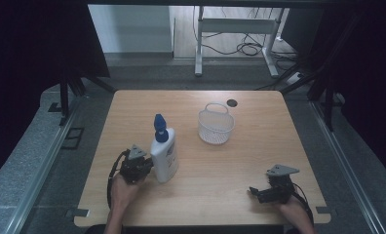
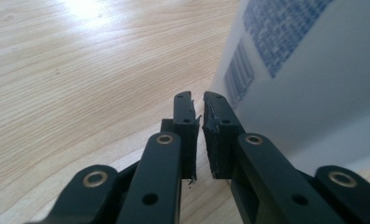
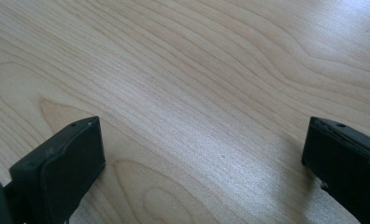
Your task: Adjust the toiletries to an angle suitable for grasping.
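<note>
Left claw [image 2: 198, 100] jaws nearly closed, gripping nothing, white bottle [image 2: 304, 79] upright just to its right on counter [image 2: 80, 70]; right claw [image 3: 204, 154] wide open, empty, well apart; best spread left jaws first, then square them around bottle's body.

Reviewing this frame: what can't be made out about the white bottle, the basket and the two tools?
- White plastic bottle with blue cap: label print too small in the high view; blurred and cut off by the edge in the left gripper view.
- White mesh basket: its inside bottom is too small to read in the high view.
- Left tool: whether it touches the bottle, too small.
- Right tool: jaw bases cut off by the frame edges.
</note>
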`<state>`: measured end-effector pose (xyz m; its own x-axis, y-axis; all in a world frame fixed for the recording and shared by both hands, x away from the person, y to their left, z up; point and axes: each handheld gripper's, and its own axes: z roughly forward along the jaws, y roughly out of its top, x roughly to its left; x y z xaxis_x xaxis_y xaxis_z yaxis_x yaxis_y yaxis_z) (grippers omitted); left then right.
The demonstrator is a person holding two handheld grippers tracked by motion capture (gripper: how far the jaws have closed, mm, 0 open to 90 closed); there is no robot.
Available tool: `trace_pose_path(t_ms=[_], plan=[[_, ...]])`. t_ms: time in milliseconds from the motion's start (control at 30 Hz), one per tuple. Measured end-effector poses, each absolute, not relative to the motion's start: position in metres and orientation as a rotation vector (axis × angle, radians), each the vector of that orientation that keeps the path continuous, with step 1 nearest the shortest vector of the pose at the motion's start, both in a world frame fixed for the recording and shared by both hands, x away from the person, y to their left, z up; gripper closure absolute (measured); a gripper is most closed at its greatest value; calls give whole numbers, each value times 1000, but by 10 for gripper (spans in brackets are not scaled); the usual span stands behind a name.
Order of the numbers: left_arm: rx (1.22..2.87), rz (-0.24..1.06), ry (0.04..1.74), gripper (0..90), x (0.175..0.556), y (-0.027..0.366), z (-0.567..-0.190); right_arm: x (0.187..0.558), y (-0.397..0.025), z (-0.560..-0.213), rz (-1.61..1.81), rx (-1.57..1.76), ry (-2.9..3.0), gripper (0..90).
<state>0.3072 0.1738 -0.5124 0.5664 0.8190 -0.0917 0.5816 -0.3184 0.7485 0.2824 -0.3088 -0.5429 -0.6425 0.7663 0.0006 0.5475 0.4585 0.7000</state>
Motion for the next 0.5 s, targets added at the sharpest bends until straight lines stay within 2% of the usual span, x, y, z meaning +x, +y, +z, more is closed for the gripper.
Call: trace_pose_path(t_ms=[500], plan=[[2016,377,1113,885,308,167,-511,283,-308,-543,981,1121,2396,0]])
